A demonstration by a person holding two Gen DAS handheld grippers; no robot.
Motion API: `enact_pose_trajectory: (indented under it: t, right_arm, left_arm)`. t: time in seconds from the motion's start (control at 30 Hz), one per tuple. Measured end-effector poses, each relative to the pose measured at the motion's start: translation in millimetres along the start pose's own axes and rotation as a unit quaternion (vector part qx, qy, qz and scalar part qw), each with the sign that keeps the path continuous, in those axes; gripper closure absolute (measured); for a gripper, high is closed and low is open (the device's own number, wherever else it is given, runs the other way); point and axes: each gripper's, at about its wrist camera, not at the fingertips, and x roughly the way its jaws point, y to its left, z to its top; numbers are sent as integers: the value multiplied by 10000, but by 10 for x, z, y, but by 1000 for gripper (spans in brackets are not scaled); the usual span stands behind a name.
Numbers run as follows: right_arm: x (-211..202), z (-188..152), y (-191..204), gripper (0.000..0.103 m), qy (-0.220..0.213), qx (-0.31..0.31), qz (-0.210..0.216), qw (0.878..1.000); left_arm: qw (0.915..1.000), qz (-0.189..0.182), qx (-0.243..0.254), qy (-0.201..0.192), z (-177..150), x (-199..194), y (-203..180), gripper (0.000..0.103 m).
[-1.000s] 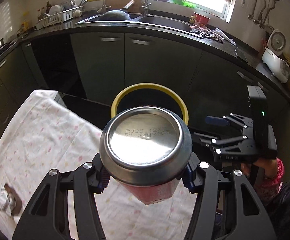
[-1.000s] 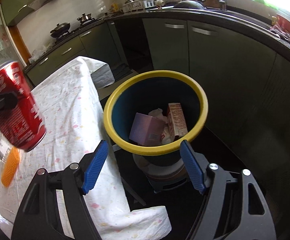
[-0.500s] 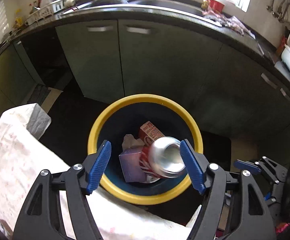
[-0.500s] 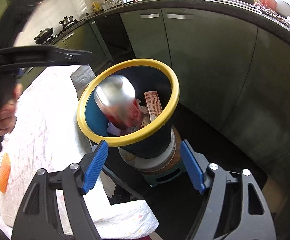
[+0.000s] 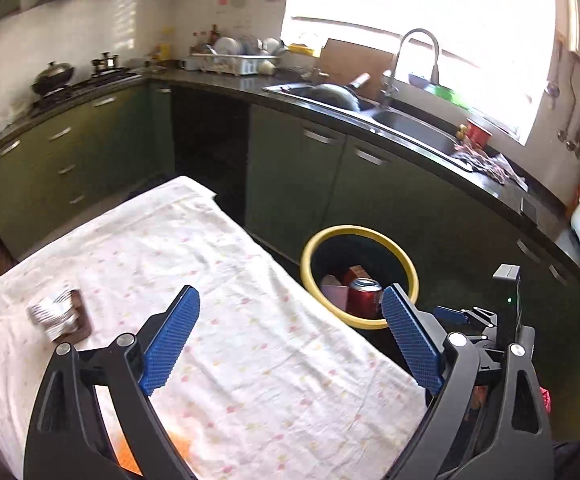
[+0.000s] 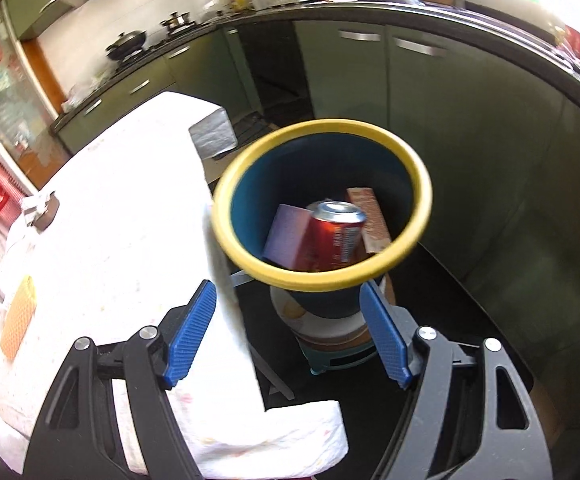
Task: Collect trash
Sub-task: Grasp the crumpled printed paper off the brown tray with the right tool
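Note:
The red soda can [image 6: 330, 236] lies tilted inside the yellow-rimmed blue bin [image 6: 322, 124], against a purple box [image 6: 286, 236] and a brown carton [image 6: 370, 216]. My right gripper [image 6: 288, 292] hangs open just before the bin, nothing between its blue pads. My left gripper [image 5: 290, 292] is over the cloth-covered table [image 5: 210, 264]; its jaws are opening wide and hold nothing. From there the can [image 5: 364, 298] shows in the bin [image 5: 354, 232] past the table's edge. A crumpled foil wrapper [image 5: 58, 316] and an orange packet [image 6: 18, 316] lie on the cloth.
The bin stands on a low stool [image 6: 330, 344] in the gap between the table and dark green cabinets [image 5: 298, 176]. A counter with a sink [image 5: 410, 124] and a dish rack [image 5: 234, 60] runs behind. The right gripper's black frame [image 5: 486, 320] shows beyond the left one.
The left gripper let go of the red can, which dropped into the bin. That gripper then opened wider and pulled back over the table. The right gripper stayed open near the bin.

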Motion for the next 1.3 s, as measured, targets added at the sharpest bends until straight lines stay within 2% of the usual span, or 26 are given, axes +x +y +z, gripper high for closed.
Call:
enact_pose_trajectory:
  t: [0.2, 0.4, 0.57, 0.87, 1.03, 1.17, 1.2, 1.27, 1.3]
  right_arm:
    - [72, 64, 555, 33, 139, -649, 263, 9974]
    - [232, 86, 1317, 33, 412, -1439, 704, 9862]
    - [321, 77, 1962, 33, 531, -2070, 962, 9721]
    - [482, 265, 2992, 33, 713, -2722, 1473, 9482]
    - [522, 417, 3483, 33, 528, -3021, 1395, 9415]
    - [783, 690, 3730, 34, 565, -2972, 1191, 9457]
    - [873, 772, 3780, 37, 607, -2904, 1154, 9480]
    - [1057, 909, 3879, 56, 697, -2815, 1027, 9515]
    - [1152, 971, 3922, 61, 769, -2757, 990, 9530]
  left_arm:
    - [9934, 997, -463, -343, -544, -706, 603, 10]
    - [9798, 1577, -1093, -558, -1061, -1212, 1198, 9]
    - [9678, 2091, -1259, -617, -1388, -1494, 1464, 8]
    - [9589, 2335, -1507, -581, -1719, -1643, 1722, 8]
    - [9596, 2307, -1513, -552, -1811, -1628, 1852, 8]
    - [9630, 2224, -1439, -503, -1837, -1589, 1882, 8]
    - [9636, 2207, -1426, -491, -1846, -1578, 1892, 8]
    - [9642, 2191, -1417, -479, -1864, -1568, 1907, 8]
    - [9641, 2190, -1424, -477, -1872, -1568, 1912, 8]
